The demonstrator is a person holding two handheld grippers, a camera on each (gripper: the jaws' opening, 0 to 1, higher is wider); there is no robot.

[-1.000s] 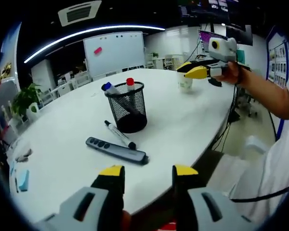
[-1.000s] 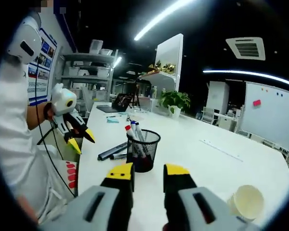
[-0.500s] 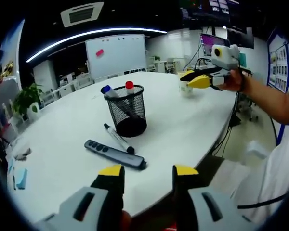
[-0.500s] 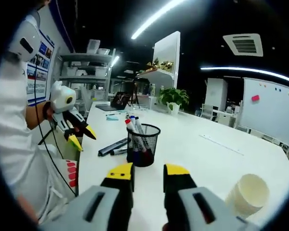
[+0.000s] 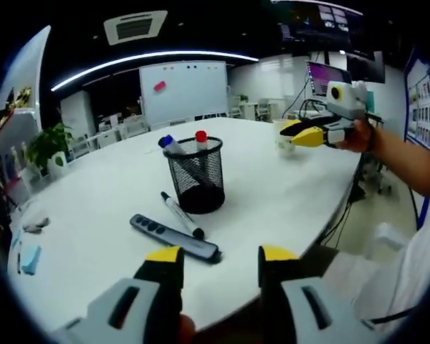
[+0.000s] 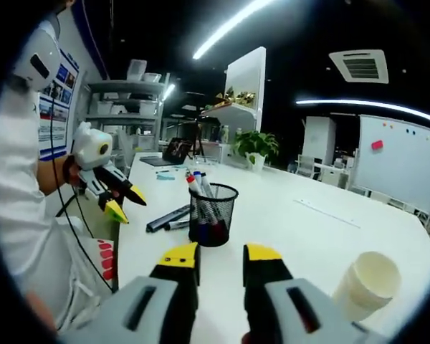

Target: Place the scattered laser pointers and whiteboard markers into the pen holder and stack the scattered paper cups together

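Two markers stand in the mesh pen holder (image 5: 194,175) on the white bench (image 5: 272,193).
A loose marker (image 5: 181,214) and laser pointer (image 5: 173,237) lie beside it; paper cup (image 6: 365,284) sits apart. Left tool (image 5: 217,259) and right tool (image 6: 220,254) gape, empty.

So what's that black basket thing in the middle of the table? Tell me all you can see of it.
The pen holder is a round cup of black wire mesh with a solid dark rim and base. It stands upright on the white table. Two markers lean inside it, a blue-capped one and a red-capped one, their caps poking above the rim. A black-capped marker and a dark laser pointer lie on the table beside it. No claw touches it.
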